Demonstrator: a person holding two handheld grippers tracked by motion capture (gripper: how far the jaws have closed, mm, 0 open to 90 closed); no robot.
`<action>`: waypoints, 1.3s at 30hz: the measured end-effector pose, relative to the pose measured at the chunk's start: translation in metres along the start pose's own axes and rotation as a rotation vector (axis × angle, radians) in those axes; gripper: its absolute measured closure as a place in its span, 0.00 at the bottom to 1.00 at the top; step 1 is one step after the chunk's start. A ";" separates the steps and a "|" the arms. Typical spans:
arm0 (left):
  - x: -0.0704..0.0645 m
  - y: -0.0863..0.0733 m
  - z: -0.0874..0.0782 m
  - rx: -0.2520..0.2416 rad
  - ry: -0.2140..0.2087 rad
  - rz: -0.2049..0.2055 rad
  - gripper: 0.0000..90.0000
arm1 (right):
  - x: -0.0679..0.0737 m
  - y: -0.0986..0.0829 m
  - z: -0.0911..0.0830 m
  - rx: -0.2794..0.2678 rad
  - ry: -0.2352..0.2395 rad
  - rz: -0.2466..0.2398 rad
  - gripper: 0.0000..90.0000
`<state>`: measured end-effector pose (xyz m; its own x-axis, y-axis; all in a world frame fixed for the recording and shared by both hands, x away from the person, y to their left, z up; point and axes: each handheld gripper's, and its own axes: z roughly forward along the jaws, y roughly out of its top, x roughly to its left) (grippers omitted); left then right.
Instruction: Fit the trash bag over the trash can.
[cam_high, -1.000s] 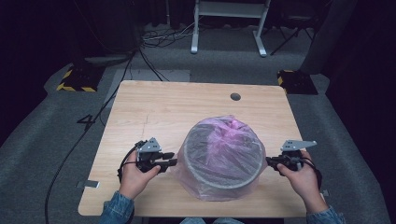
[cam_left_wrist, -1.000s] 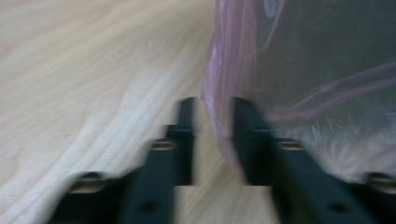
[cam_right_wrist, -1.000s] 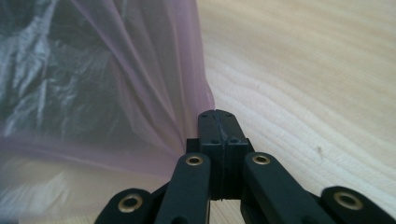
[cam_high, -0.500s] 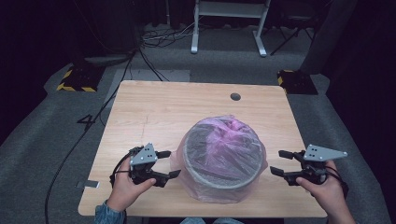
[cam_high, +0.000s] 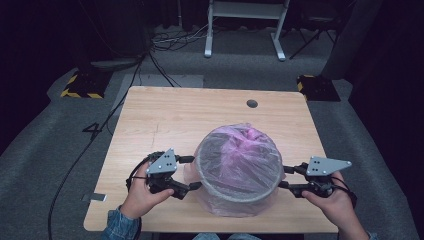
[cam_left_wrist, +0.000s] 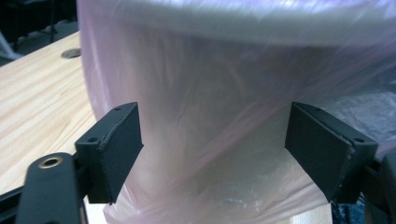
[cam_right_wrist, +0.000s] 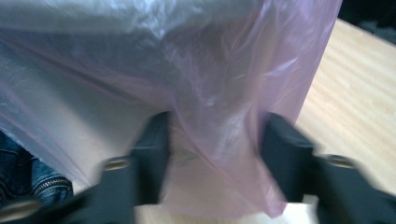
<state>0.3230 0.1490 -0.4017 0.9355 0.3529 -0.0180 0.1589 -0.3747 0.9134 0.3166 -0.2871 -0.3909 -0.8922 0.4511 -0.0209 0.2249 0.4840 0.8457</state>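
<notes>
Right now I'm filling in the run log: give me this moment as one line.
left gripper: open, beside bag | right gripper: open, jaws astride bag fold | pink bag: draped over round bin | table: wood

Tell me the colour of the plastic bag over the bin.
The plastic bag is translucent pale pink, clearest in the high view, draped over the grey bin.

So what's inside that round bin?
A pink plastic bag lines the grey bin and drapes over its rim and sides. The bunched plastic covers the bottom, so anything underneath stays hidden.
</notes>
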 end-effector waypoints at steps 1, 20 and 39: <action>0.001 0.001 0.000 0.005 -0.008 0.003 0.24 | -0.001 0.002 -0.001 -0.016 0.003 -0.007 0.70; -0.005 0.002 0.003 0.081 -0.044 0.031 1.00 | 0.001 -0.003 -0.005 -0.066 0.045 -0.025 1.00; -0.003 -0.029 -0.007 0.090 0.040 -0.059 0.52 | -0.002 -0.027 -0.012 -0.065 0.028 0.036 0.98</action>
<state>0.3137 0.1647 -0.4250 0.9107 0.4097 -0.0534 0.2431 -0.4269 0.8710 0.3073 -0.3102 -0.4071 -0.8949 0.4457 0.0244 0.2321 0.4180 0.8783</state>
